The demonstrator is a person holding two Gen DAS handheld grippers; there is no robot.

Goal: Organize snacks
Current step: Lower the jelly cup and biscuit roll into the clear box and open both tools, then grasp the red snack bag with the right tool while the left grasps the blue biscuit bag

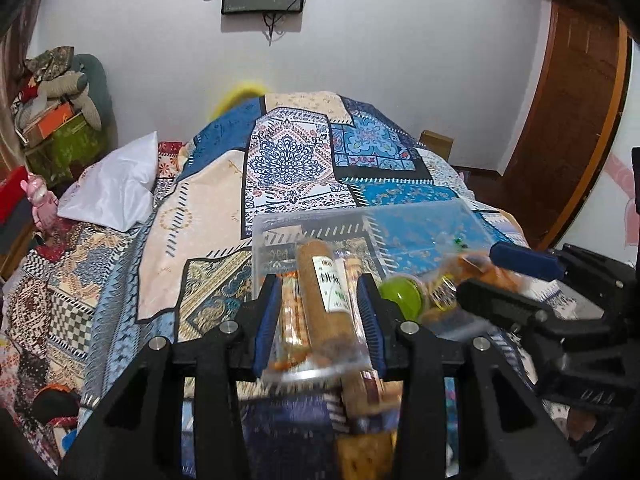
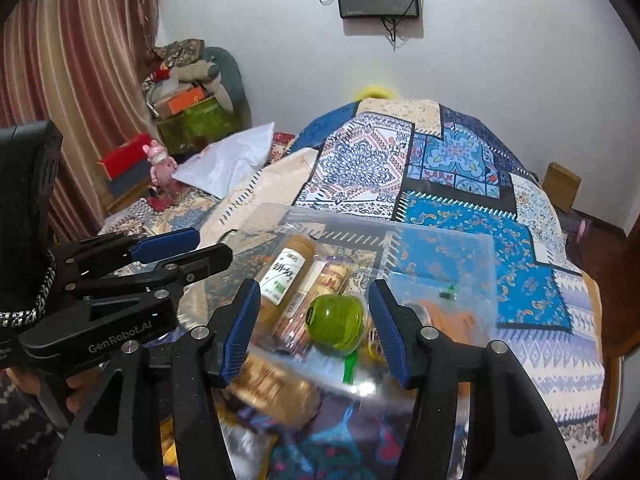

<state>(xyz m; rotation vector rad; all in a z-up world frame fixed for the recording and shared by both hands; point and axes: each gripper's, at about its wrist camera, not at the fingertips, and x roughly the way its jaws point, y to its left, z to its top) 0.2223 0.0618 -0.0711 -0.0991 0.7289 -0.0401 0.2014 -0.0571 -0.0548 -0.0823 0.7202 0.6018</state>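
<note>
The bed [image 1: 208, 208] in front of me is spread with a patchwork quilt [image 2: 460, 216] in blue, cream and tan, a white pillow [image 1: 116, 184] lying at its left side. On the quilt sits a clear plastic bin [image 2: 440, 256], shallow and see-through, with the snacks gathered in and around its near end.

My left claw [image 1: 318, 312] has its blue pads either side of a long brown roll of biscuits [image 1: 324, 292] with a white label; the pads stand close on both flanks of the packet, but motion blur keeps me from telling whether they press it. A second, orange-wrapped snack pack [image 1: 292, 320] lies just beside the roll, against the left pad.

My right claw [image 2: 314, 324] is spread wide, pads apart and gripping nothing. Between them, lower down, lies a round green jelly cup [image 2: 336, 322], next to the brown roll and a reddish wrapped pack [image 2: 332, 278]. More wrapped snacks below are too blurred to name.
</note>
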